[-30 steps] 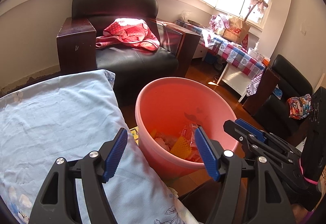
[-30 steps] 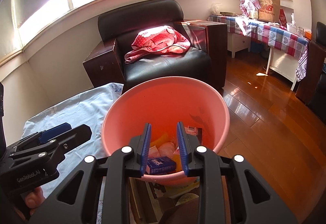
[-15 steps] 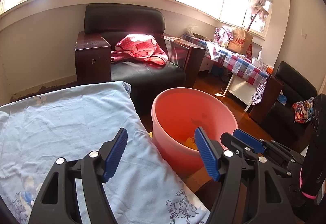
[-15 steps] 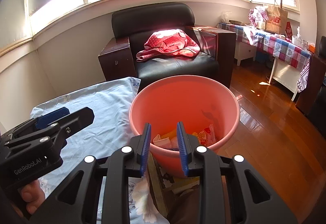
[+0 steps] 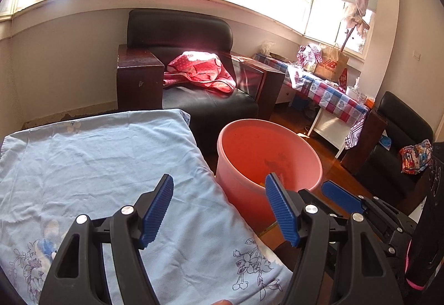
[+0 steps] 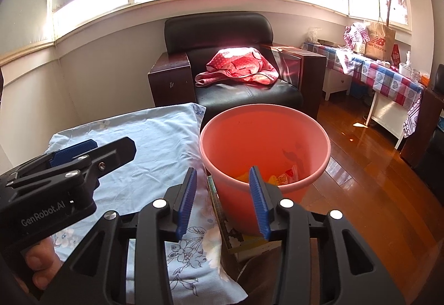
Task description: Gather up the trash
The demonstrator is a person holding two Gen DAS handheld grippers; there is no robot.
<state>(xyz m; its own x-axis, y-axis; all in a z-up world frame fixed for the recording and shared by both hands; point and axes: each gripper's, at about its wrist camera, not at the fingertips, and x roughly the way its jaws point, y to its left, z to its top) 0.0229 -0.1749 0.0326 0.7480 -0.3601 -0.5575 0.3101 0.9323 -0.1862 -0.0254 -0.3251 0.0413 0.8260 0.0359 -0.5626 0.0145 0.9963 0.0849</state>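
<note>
Where the bucket [image 5: 267, 163] filled the middle of the left wrist view a second ago, it now sits smaller and further right, and more of the blue cloth [image 5: 97, 166] shows below. The left gripper [image 5: 222, 210] hangs over the cloth's edge, tilted downward, its fingers [image 5: 158, 208] spread wide with nothing between them, as before. The right gripper [image 5: 344, 198] pokes in at the lower right, beside the bucket. Little of the trash shows here, only a yellow scrap under the rim. In the right wrist view the bucket has likewise drawn away, and the armchair [image 6: 222, 61] with its red cloth [image 6: 238, 66] stands fully in sight behind it. The right gripper [image 6: 223, 201] has just been opening: its fingers [image 6: 187, 201] now stand apart, empty, framing the bucket's [image 6: 263, 149] near wall. The trash [image 6: 283, 176], wrappers in yellow and red, lies inside the bucket. At left the left gripper [image 6: 80, 152] juts over the cloth [image 6: 144, 138], a hand [image 6: 38, 263] gripping its handle.
</note>
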